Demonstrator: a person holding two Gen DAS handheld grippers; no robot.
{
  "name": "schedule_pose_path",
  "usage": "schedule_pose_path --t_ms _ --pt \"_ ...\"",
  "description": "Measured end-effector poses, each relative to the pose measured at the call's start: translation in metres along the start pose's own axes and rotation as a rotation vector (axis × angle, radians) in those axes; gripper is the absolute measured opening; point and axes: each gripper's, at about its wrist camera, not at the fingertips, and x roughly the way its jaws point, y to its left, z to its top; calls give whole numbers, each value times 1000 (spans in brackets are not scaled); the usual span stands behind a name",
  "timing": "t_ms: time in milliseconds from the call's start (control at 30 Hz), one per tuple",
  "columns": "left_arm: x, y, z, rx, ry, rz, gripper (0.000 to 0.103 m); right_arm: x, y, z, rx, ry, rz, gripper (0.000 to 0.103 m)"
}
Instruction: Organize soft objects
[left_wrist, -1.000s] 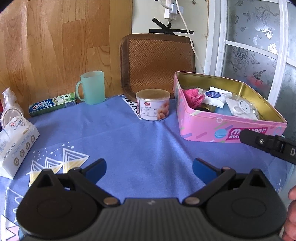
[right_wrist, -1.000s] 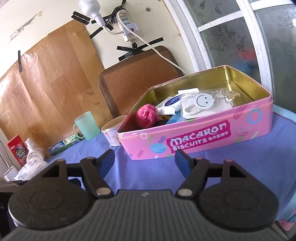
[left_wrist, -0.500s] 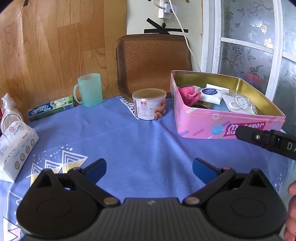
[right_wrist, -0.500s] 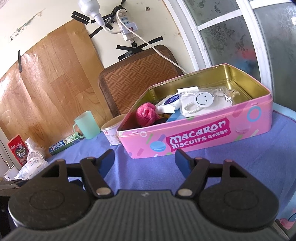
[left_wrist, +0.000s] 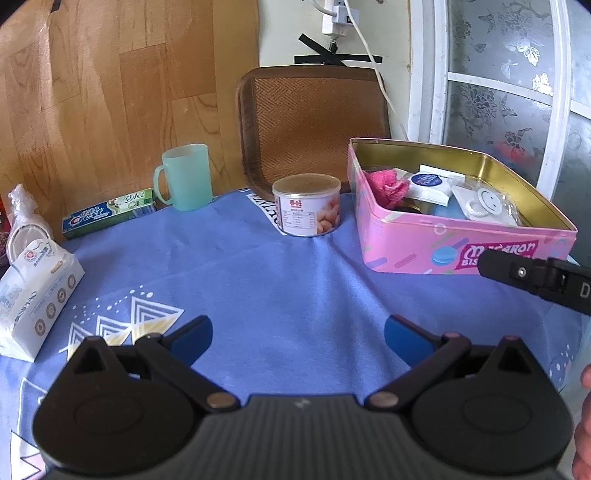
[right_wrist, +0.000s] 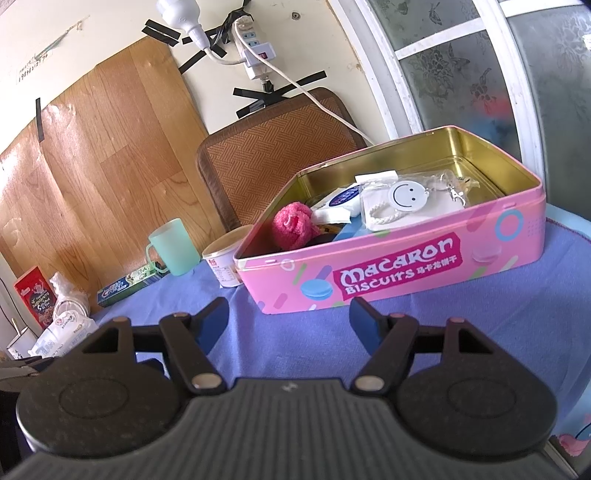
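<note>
Two claws show, each with two blue-tipped fingers: the left claw is spread wide with nothing between its fingers, held over the blue cloth of the counter, and the right claw is likewise spread and empty, just in front of the long side of the one pink biscuit tin. In the left wrist view a dark part of the right claw's body crosses the tin's label at the right edge. The tin stands open on the counter, its gold inside showing. Inside it lies one pink fluffy cloth at the left end, against the wall nearest the can. Beside it are one white packet with a round blue label and one clear bag holding a white smiley-face disc, with a metal clip at its right end; something pale blue lies beneath these, mostly hidden. Outside the tin stand one round can, just left of the tin, one pale green mug further left, one toothpaste box lying flat beside the mug, and one white tissue pack at the counter's left edge. One woven brown mat leans upright behind the can.
</note>
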Motion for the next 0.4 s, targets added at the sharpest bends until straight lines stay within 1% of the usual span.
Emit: schedule_pose_path --t_ms 67,167,200,300,400 --pt "0 2 1 -6 -2 7 103 0 0 -1 -3 1 0 74" --pt "-2 2 1 -1 -23 38 103 2 0 -1 -5 5 1 74" --pt "-3 3 1 -7 -28 31 103 2 0 0 -5 7 1 74" --pt "-4 6 1 -41 -23 -33 103 3 0 0 -6 6 1 74" --pt "-5 2 1 -17 -42 -14 103 3 -1 0 -6 4 -4 74"
